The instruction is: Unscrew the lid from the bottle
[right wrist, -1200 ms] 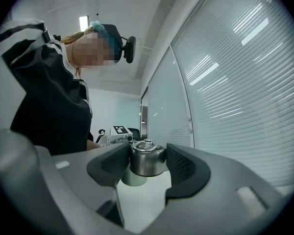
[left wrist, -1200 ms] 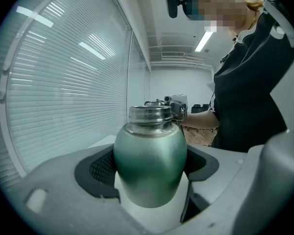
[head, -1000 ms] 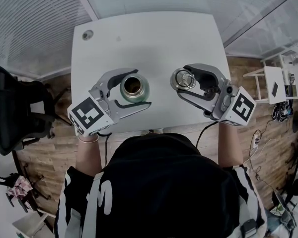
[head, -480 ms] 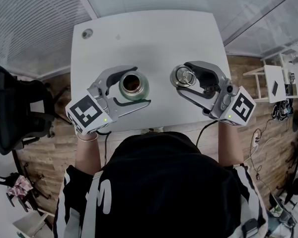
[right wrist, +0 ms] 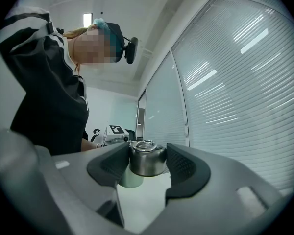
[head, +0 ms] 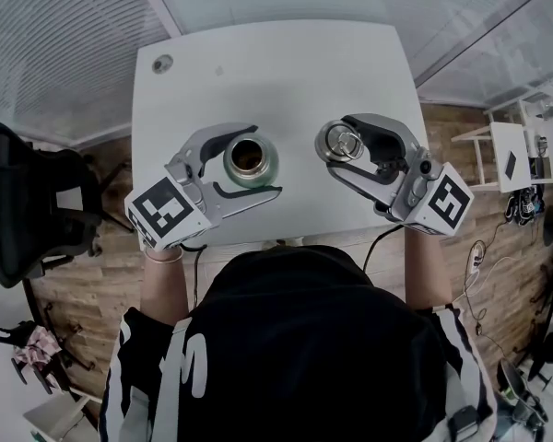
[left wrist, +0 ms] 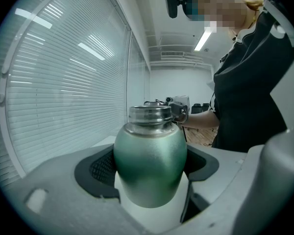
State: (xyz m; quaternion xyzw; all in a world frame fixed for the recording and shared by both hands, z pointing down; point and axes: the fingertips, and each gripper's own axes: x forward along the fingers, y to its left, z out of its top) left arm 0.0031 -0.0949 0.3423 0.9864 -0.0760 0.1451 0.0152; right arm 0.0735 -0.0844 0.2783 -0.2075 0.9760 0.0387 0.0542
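Observation:
A green metal bottle [head: 249, 159] with its mouth uncovered sits between the jaws of my left gripper [head: 261, 159], which is shut on its body. In the left gripper view the bottle [left wrist: 149, 160] fills the middle, with the dark pads [left wrist: 95, 168] against its sides. My right gripper [head: 336, 145] is shut on the steel lid [head: 339, 144], a round cap with a ring on top, held apart to the right of the bottle. The right gripper view shows the lid [right wrist: 147, 161] pinched between the pads [right wrist: 183, 168], and the pale green bottle [right wrist: 129, 180] behind it.
Both grippers are over the near half of a white table [head: 276, 72], close to its front edge. A small round grommet [head: 162, 63] sits at the far left corner. A black office chair [head: 28, 210] stands to the left, a white shelf [head: 511, 155] to the right.
The left gripper with the bottle has wobbled slightly left and back. The right gripper and the lid have stayed where they were.

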